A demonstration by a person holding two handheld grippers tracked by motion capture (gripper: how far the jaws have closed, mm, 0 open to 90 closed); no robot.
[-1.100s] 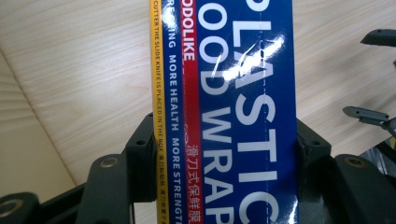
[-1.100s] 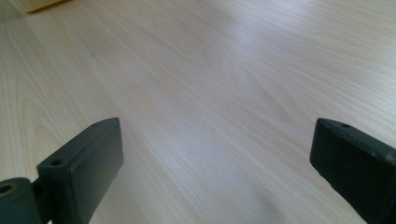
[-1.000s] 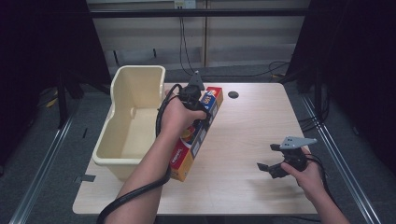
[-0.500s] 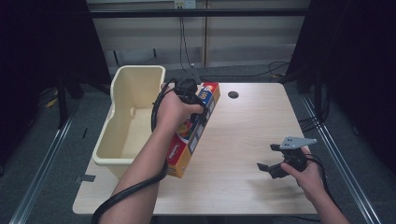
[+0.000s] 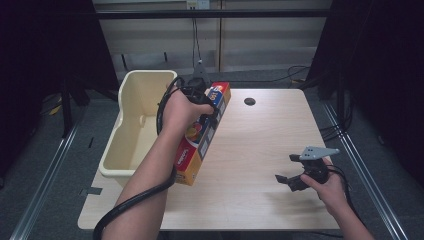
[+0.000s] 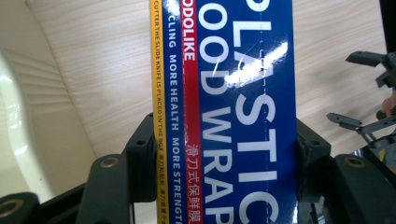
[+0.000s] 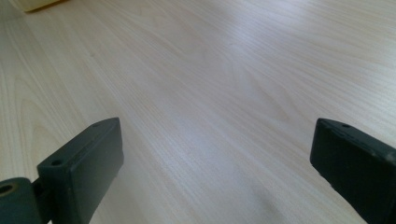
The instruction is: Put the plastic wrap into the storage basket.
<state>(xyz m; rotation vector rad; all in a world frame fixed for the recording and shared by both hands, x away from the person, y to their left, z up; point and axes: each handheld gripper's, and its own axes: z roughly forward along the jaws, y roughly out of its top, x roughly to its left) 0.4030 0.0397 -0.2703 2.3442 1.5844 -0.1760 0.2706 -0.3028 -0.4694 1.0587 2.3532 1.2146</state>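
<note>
Left gripper pinches a long plastic wrap box across its width — both jaws press on the box's sides in the left gripper view, where the blue face runs up between them. Tilted, with its near end low, the box lies along the right wall of the cream tub at the table's left edge. Well to the right of the tub, the right gripper hovers low over bare wood — jaws spread wide, nothing between them.
</note>
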